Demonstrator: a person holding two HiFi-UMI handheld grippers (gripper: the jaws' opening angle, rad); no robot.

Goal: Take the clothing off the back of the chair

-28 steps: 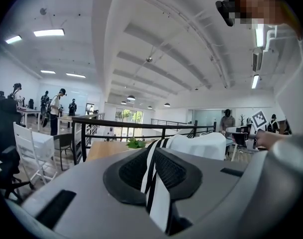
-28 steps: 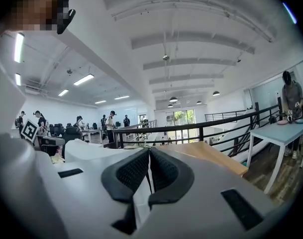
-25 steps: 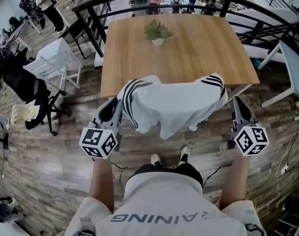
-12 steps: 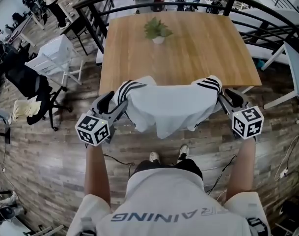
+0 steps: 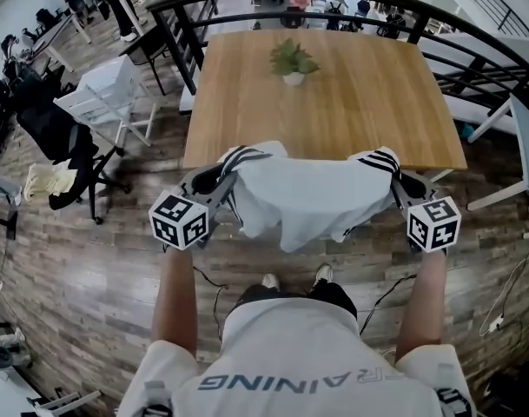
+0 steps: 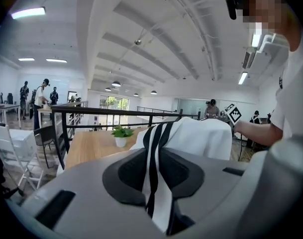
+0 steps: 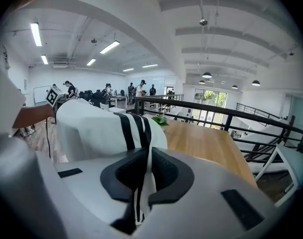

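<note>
Grey left gripper (image 5: 219, 181), jaws just closing, pinching a black-striped shoulder of the shirt (image 5: 307, 194), fabric squeezed between the pads. Right gripper (image 5: 405, 189) likewise, jaws just closing, clamped on the other striped shoulder. Between them, white shirt draped over the chair back, which is hidden beneath, hem hanging low. Just beyond, wooden table (image 5: 360, 102). Farther back on it, small potted plant (image 5: 292, 62).

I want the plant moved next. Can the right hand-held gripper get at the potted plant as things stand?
Probably not. The right hand-held gripper has just been closing its jaws on the striped shoulder of the shirt, so it is occupied, and the potted plant stands far across the table.
</note>
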